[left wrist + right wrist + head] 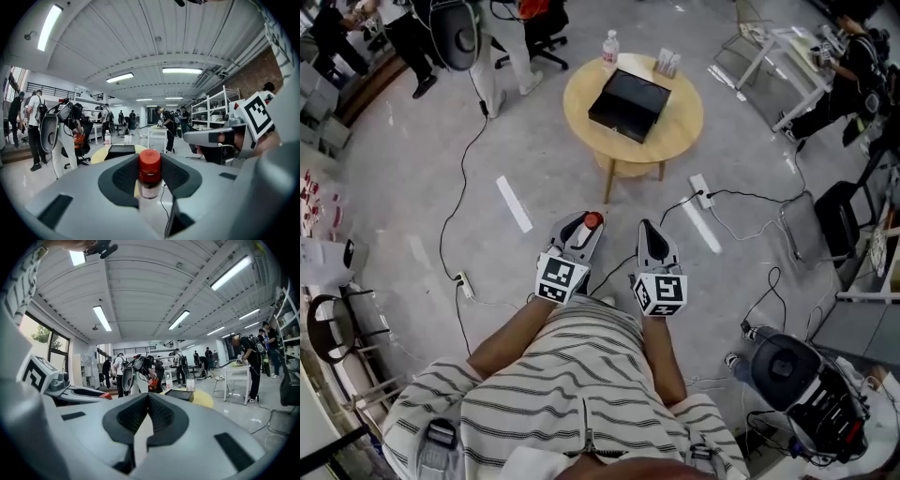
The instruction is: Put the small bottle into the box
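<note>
Transport is the step in hand: the left gripper [578,234] is clamped on the small bottle [149,174], whose red cap stands up between its jaws. The box [629,104] sits on the far round table [682,127], well apart from the bottle, so the next move likely calls for carrying the bottle forward. The right gripper [651,236] has its jaws together and holds nothing.

A small bottle [149,171] with a red cap and pale label. A black box [629,104] on a pale yellow desk [684,122]. Grey left claw [587,225] and right claw [646,228], with black-and-white marker cubes [562,277]. White shirt [572,375] with dark stripes.
</note>
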The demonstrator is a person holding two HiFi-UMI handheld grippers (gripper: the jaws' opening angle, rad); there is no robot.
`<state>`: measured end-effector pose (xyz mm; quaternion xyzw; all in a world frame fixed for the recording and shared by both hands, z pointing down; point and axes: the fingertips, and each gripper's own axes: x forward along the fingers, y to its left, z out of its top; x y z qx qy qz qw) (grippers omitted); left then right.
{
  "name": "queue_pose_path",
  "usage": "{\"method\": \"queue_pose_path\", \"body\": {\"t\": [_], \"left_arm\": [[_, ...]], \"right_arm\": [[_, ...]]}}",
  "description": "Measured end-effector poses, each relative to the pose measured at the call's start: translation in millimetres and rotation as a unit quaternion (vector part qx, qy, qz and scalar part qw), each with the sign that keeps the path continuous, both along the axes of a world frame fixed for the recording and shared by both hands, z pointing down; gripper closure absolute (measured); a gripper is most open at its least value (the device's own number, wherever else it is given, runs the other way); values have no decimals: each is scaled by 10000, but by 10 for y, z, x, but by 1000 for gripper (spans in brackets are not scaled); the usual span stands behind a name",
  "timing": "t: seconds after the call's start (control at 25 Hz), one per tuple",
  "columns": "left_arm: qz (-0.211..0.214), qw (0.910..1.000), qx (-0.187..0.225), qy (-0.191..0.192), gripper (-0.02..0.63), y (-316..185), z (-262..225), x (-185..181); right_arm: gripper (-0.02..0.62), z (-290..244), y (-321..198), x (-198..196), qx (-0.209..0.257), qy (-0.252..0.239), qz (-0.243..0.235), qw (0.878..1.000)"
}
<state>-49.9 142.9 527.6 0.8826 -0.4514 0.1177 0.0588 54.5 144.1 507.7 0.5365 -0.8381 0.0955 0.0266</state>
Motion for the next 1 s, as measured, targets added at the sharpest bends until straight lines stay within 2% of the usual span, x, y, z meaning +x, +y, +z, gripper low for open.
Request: {"method": "queue_pose_path", "body": {"t": [0.16, 0.52, 1.0], "left_arm": [[195, 9998, 56, 51, 456, -285, 14, 103], [487, 9987, 112, 20, 457, -1327, -80, 254], [784, 9966, 269, -1, 457, -2439, -328, 88]], "right_arm": [[586, 16, -214, 59, 12, 70, 144, 9999], [586, -90, -1264, 116, 29, 131, 267, 9996], [586, -348, -2352, -111, 109, 200, 464, 9987]]}}
